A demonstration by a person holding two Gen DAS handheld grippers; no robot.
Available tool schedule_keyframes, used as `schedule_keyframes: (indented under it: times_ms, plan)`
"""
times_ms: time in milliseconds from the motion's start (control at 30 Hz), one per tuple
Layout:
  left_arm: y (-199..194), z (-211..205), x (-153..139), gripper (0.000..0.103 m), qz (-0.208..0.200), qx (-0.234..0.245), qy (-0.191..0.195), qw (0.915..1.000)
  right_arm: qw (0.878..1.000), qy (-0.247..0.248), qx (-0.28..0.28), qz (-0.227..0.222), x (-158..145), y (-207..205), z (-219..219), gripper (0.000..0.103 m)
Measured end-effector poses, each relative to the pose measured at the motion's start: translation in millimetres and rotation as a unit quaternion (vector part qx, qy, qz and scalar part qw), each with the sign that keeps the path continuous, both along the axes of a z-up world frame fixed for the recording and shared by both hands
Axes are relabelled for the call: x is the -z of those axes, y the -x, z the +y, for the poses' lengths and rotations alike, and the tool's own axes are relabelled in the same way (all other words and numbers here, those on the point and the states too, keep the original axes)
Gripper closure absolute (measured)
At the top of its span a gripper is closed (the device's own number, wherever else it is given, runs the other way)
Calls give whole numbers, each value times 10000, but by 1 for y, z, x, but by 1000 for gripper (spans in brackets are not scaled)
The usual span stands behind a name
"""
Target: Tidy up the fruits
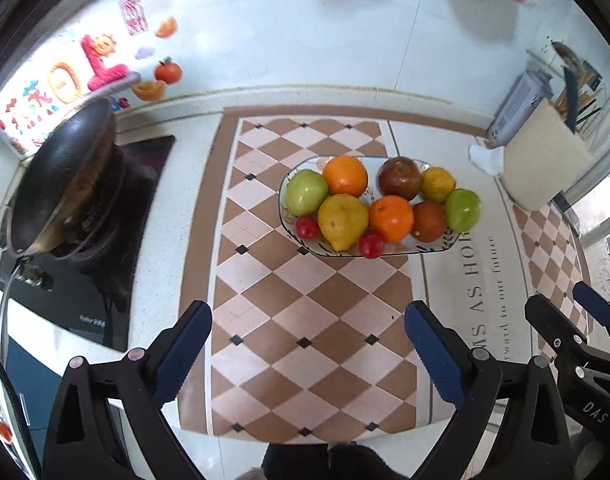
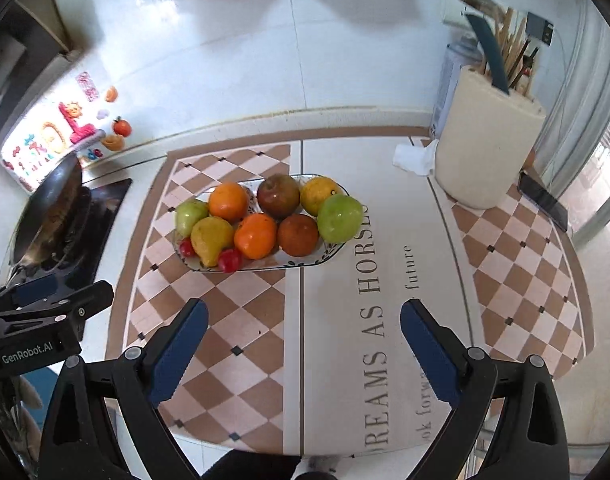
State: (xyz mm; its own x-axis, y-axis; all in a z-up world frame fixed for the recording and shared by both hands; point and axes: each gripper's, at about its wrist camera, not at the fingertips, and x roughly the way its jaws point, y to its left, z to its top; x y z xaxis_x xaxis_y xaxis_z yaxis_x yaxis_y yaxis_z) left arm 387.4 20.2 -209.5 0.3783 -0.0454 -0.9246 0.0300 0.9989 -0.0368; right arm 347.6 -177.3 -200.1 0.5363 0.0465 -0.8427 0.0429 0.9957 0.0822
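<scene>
A patterned plate (image 1: 289, 222) (image 2: 329, 254) on the checkered mat holds several fruits: oranges (image 1: 345, 176) (image 2: 228, 201), green apples (image 1: 307, 193) (image 2: 340, 218), a yellow pear (image 1: 342, 220) (image 2: 211, 238), a dark red apple (image 1: 399, 178) (image 2: 278, 195), a lemon (image 1: 438, 185) (image 2: 319, 194) and small red fruits (image 1: 307, 227) (image 2: 229, 260). My left gripper (image 1: 308, 344) is open and empty, hovering above the mat in front of the plate. My right gripper (image 2: 303, 340) is open and empty, in front of and to the right of the plate.
A black wok (image 1: 65, 176) (image 2: 49, 208) sits on the stove at the left. A cream utensil holder (image 1: 545, 164) (image 2: 485, 140), a crumpled tissue (image 2: 415, 158) and a phone (image 2: 543, 200) stand at the right. The tiled wall is behind.
</scene>
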Motion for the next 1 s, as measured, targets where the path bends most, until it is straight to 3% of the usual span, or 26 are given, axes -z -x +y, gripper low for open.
schedule_keyframes:
  times_ms: [467, 667, 1000]
  plan:
    - [123, -3, -86, 4, -956, -414, 65, 9945, 9960, -10, -344, -826, -88, 127, -12, 4]
    - [166, -5, -111, 4, -1191, -341, 72, 9923, 9934, 59, -351, -1088, -117, 181, -14, 4]
    - [211, 7, -143, 4, -1515, -93, 87, 9884, 9896, 108, -290, -1406, -154, 237, 6, 4]
